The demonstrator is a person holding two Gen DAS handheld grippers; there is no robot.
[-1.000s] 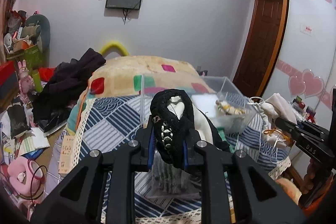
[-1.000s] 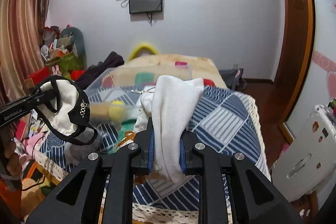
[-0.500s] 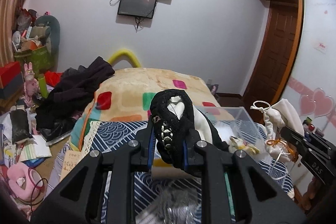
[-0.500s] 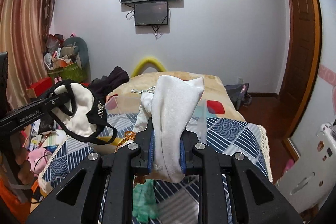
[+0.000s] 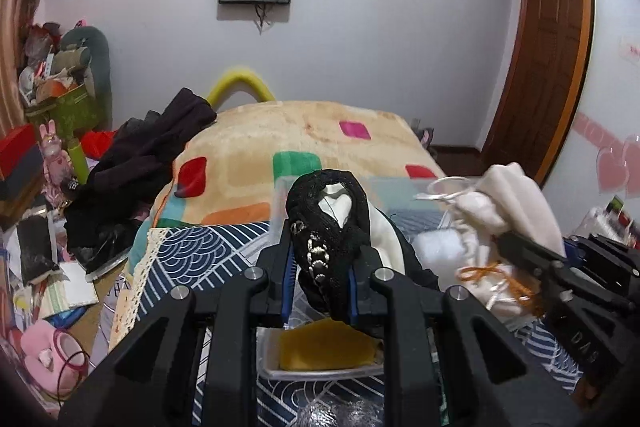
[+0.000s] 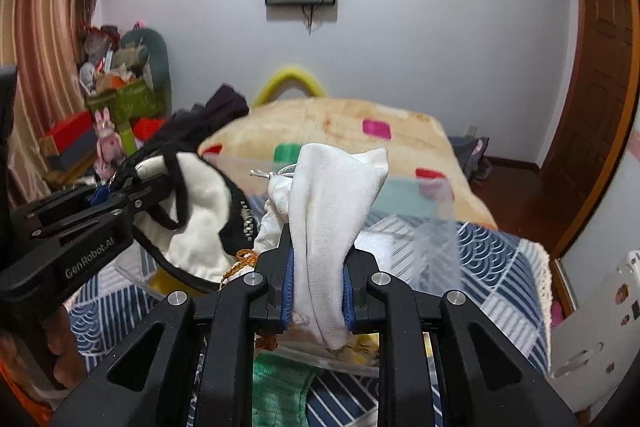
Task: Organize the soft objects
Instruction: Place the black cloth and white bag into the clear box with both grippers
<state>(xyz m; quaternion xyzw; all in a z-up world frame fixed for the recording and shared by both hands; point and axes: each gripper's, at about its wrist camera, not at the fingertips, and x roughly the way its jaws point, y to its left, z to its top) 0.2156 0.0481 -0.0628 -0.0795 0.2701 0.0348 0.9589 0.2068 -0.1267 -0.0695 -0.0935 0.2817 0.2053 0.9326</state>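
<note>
Both tongs have dropped toward the clear box (image 5: 320, 367) on the bed (image 5: 304, 131): left tongs (image 5: 320, 279) clamped on black-and-white garment (image 5: 328, 227), right tongs (image 6: 318, 283) at 3 o'clock clamped on white pouch (image 6: 328, 203).

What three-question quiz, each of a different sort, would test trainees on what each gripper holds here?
1. True or false: the left gripper is empty.
2. The right gripper holds: A) yellow sponge B) white pouch C) dark clothes
3. Fill in: the clear bin sits on the ____.

Key: 1 false, it is shut on the black-and-white garment; 2 B; 3 bed.
</note>
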